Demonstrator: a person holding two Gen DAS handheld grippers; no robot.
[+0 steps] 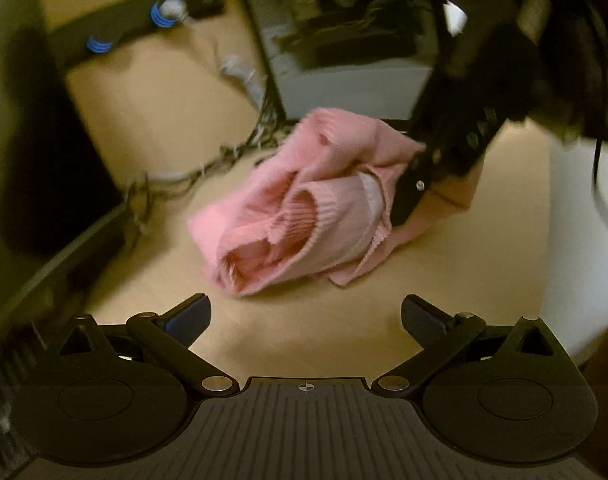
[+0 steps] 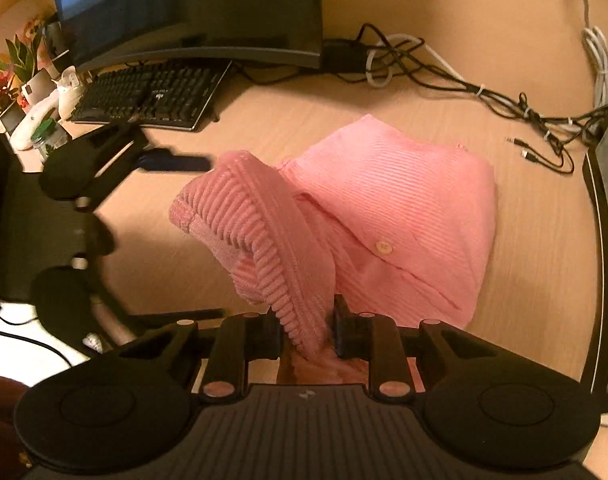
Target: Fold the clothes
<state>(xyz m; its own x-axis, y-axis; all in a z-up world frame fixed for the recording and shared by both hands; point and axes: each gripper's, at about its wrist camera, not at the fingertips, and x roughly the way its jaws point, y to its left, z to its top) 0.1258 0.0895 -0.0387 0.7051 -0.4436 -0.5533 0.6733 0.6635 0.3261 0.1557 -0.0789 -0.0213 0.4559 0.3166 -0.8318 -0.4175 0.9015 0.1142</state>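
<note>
Wooden desk (image 2: 524,240); right gripper (image 2: 308,336) tilted down, jaws clamping pink garment (image 2: 404,208); left gripper (image 1: 306,316) jaws wide, empty.

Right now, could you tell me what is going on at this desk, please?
A person is folding a pink ribbed garment on a wooden desk, holding tongs in each hand. The right tongs are shut on a ribbed edge of the fabric, lifting it off the pile. The left tongs are open and holding nothing, just short of the garment. It is still crumpled, not folded.

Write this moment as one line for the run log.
right gripper: shut on pink ribbed garment, hem lifted | left gripper: open, empty | wooden desk
</note>
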